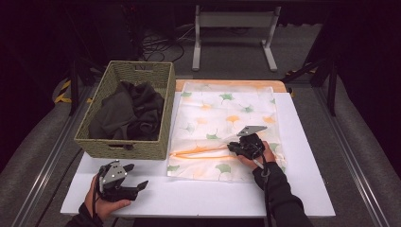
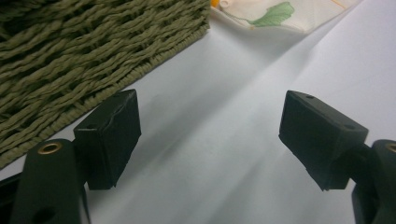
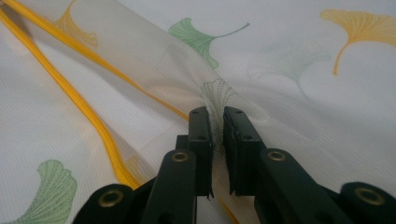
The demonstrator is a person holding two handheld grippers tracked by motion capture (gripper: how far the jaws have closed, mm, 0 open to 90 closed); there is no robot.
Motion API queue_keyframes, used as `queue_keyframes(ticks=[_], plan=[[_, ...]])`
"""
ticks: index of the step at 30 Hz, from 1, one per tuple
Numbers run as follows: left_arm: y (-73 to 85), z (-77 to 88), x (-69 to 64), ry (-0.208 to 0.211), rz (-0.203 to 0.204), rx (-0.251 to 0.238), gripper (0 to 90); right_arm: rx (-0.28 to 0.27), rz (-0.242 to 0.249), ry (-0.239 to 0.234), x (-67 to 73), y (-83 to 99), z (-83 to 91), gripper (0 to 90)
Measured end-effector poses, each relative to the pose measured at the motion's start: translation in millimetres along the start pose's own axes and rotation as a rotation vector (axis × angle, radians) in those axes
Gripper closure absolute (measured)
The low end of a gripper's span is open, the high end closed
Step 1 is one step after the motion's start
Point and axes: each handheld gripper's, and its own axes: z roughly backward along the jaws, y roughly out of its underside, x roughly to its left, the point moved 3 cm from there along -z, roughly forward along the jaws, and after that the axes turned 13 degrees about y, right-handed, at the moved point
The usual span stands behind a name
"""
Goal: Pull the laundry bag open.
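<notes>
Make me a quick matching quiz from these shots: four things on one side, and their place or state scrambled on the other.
1. wicker basket
2. mesh laundry bag
3. left tool
4. right tool

a. pinched on a fold of fabric
b. open over the bare white board
c. holds dark clothes
d. spread flat, printed with ginkgo leaves

Pairs: 1-c, 2-d, 3-b, 4-a

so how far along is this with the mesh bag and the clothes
Early. Done: the mesh bag lies flat, its orange zipper open. In hand: the right gripper pinches the bag's fabric by the opening; the left gripper is open and holds nothing. Left: the dark clothes are all in the basket.
</notes>
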Motion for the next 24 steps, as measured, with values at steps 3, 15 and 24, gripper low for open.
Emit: queue_keyframes(ticks=[3, 15, 24], plan=[[-0.2, -0.4, -1.3, 0.007, -0.005, 0.003, 22.0, -0.001, 0.004, 0.016, 0.7, -0.3, 0.1, 85.9], [1.4, 5.8, 3.0, -0.01, 0.015, -0.018, 21.9, -0.127, -0.011, 0.088, 0.7, -16.1, 26.2, 87.9], [-13.8, 27.9, 6.8, -0.068, -0.041, -0.033, 16.2, -0.219, -0.011, 0.125, 3.5, -30.4, 46.9, 87.9]])
